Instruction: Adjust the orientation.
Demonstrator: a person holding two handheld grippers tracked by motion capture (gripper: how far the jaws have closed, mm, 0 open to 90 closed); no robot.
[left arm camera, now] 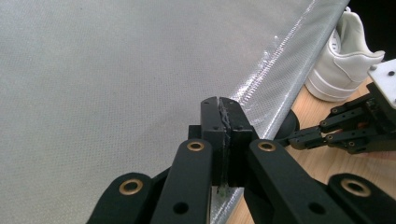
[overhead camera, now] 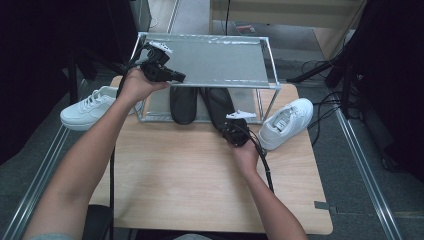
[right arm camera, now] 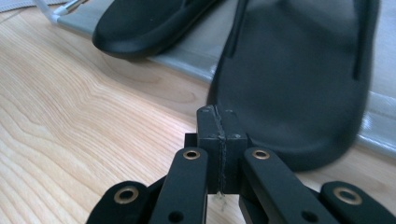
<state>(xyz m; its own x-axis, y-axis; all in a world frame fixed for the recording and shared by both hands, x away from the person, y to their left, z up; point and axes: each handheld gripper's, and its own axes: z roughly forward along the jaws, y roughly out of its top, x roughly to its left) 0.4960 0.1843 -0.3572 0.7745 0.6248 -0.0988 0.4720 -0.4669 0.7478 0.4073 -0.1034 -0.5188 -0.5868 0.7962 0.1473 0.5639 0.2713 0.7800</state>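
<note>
A metal shoe rack with grey fabric shelves stands at the far side of the wooden table. Two black slippers lie on its lower shelf, one on the left and one on the right. My left gripper is shut and empty, hovering at the front left edge of the top shelf. My right gripper is shut and empty, with its tips right at the heel of the right slipper. I cannot tell whether they touch it. The left slipper lies beside it.
One white sneaker sits at the table's left edge beside the rack. Another white sneaker lies on the table to the right of the rack. The rack's front posts and rail stand close to both hands. Bare wood stretches toward the near edge.
</note>
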